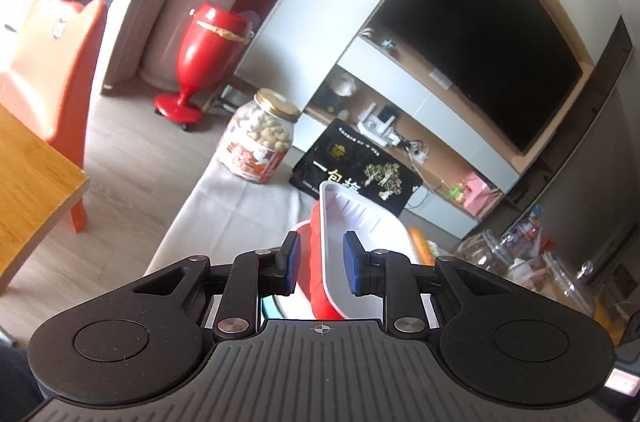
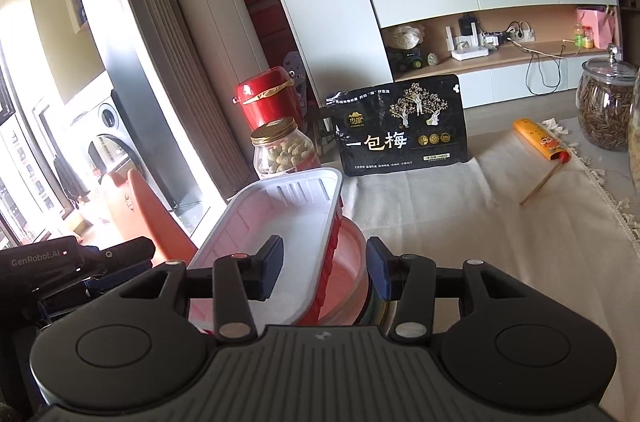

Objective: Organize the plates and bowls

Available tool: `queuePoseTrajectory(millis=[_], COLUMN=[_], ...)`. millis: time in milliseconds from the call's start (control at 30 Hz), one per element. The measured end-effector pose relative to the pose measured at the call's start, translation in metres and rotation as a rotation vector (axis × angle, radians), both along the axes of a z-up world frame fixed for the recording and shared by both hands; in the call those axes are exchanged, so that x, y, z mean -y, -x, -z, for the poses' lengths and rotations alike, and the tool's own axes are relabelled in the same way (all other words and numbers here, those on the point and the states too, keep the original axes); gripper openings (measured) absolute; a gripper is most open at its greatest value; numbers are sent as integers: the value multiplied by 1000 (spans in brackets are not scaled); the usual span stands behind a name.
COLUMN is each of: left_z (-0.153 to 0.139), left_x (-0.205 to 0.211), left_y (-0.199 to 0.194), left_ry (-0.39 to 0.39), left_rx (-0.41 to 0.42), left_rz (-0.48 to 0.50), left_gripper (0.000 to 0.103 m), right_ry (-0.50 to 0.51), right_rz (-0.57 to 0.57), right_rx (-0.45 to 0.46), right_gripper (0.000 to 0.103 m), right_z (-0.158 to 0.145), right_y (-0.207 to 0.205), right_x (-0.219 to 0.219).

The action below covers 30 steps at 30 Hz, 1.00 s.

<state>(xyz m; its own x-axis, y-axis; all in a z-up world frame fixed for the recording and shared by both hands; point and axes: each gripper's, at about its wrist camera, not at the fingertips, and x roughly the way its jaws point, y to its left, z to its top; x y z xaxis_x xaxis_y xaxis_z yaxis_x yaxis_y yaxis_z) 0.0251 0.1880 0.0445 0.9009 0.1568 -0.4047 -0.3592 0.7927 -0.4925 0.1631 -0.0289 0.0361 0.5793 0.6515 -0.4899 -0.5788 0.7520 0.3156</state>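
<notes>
Left gripper (image 1: 319,267): jaws parted, one blue pad on each side of the near rim of a red tray (image 1: 362,254) with a white inside; a gap shows at each pad, so it is straddling the rim, not clamping it. The tray is tilted up on edge in this view, white inside facing right, red outer wall facing left. Right gripper (image 2: 325,271): jaws also apart, left pad over the tray's (image 2: 276,234) white floor, right pad outside the red ribbed wall, above the rim of a pink bowl (image 2: 348,286); neither pad clearly presses the wall, so it is released as well. The tray sits partly inside the pink bowl, leaning, its far end raised. The bowl stands at the near edge of a table covered with a pale cloth (image 2: 460,230). Whether anything lies under the bowl cannot be told; only a dark rim edge shows beside the right pad. Behind the tray, at the far left of the cloth, a jar of peanuts (image 2: 286,152) with a gold lid stands upright. Just right of it, a black snack bag (image 2: 400,126) with gold printing stands upright. Farther right on the cloth lies an orange packet (image 2: 538,138) with a thin stick beside it, and at the far right a glass jar (image 2: 604,106) of dark seeds. On the floor beyond the table stands a red goblet-shaped bin (image 1: 202,58).
</notes>
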Motion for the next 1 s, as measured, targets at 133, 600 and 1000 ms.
queuePoseTrajectory(millis=[133,600,1000], left_z=[6,25,32], left_x=[57,163,164], left_y=[33,77,69], left_ry=[-197,-343,-323], left_rx=[-81,-243,-304], left_rz=[10,85,95], left_gripper=[20,17,17], right_ry=[42,168,165], right_rz=[-41,-58,-56], right_rx=[-10,19,2], right_gripper=[59,63,63], right_z=[12,45,46], right_y=[42,125,121], right_x=[31,76,75])
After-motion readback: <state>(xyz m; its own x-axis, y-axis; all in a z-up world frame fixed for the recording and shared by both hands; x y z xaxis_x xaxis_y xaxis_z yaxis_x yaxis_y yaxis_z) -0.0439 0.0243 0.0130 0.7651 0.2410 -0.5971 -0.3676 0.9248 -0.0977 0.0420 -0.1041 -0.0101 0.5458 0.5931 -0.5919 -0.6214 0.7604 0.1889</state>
